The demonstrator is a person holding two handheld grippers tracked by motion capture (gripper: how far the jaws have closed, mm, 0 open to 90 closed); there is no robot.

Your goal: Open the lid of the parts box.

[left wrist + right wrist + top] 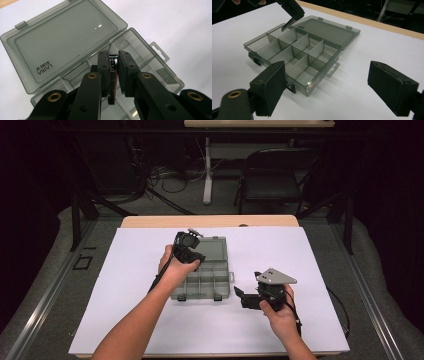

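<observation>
White tabletop (310,270), near edge first: the right gripper (243,297) is idling with jaws spread wide, holding nothing, probably staying clear. Further back at about 11 o'clock from it, the left gripper (113,72) is pinching a small metal clip (113,82) over the open compartment box (312,82), presumably lining it up to drop in.

High view: above the near side, facing forward and down on the bench (150,330).
Left gripper view: close above the compartment box (65,37).
Right gripper view: low, from beside.
Shared: the box.

A black folding chair (272,172) stands beyond the table (210,221), near tangled floor cables (165,180).
</observation>
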